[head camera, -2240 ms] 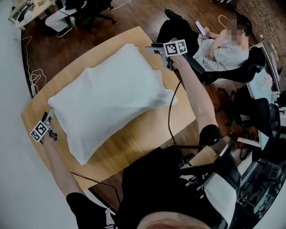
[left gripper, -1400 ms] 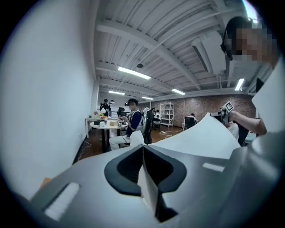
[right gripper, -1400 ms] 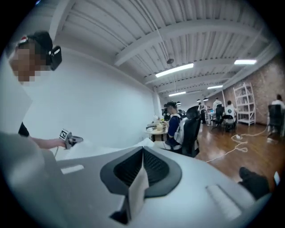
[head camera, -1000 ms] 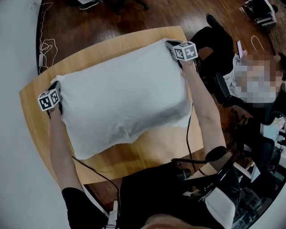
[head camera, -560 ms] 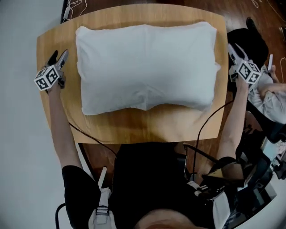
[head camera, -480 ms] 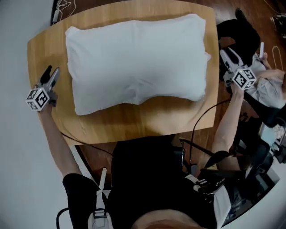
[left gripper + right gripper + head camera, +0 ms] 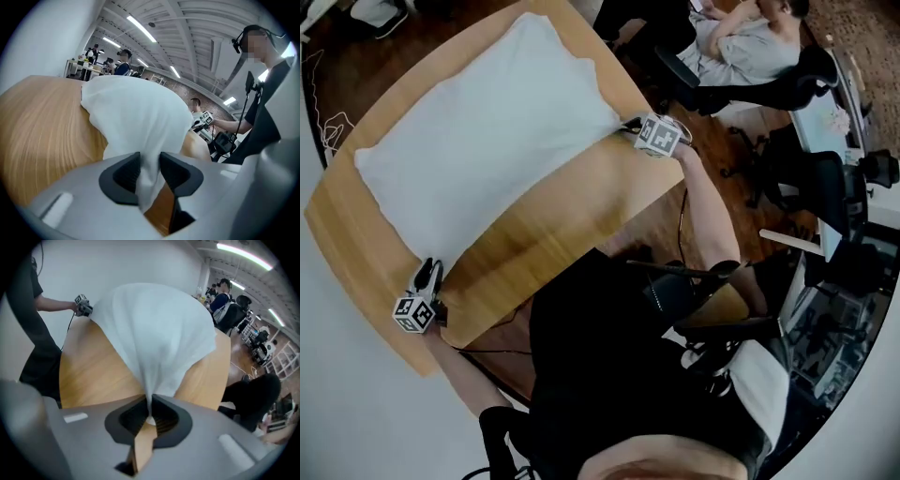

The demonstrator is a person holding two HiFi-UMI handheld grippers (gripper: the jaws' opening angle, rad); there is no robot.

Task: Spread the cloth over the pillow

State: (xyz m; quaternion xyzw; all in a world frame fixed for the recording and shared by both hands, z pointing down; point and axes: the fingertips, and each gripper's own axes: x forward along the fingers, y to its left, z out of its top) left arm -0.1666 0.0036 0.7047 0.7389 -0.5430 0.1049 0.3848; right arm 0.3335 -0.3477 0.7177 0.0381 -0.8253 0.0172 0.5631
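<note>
**Head view.** A white cloth (image 7: 478,141) lies across the wooden worktop (image 7: 562,225), rising over a soft mound that I take to be the pillow. The pillow's own surface cannot be told apart from the cover. The left hand-held gripper (image 7: 427,277) sits at the cloth's near left corner and the right hand-held gripper (image 7: 626,125) at the near right corner, well apart, with the near hem running straight between them.

**Left gripper view.** The jaws have just been closing, and a bunched corner of cloth is pinched between the pads (image 7: 126,171). The fabric gathers into a narrow tail that hangs below the jaws, which suggests it is thin, light and limp. It should follow the hand with no resistance but will not hold any shape by itself.

**Right gripper view.** These jaws have also just been closing and stand nearly together, clamped on a thin fold of the other corner. The fabric fans up from the pinch to the mound (image 7: 154,333), with creases running out from the grip.

**Handling.** The cloth is nothing that will break, but I judge it is smooth enough to slide out of a shallow bite. The corners are the right place to hold it, taken deep in the pads. Both corners should be pulled outward evenly so the hem stays taut, since slack would let the cloth sag and wrinkle over the soft pillow.
</note>
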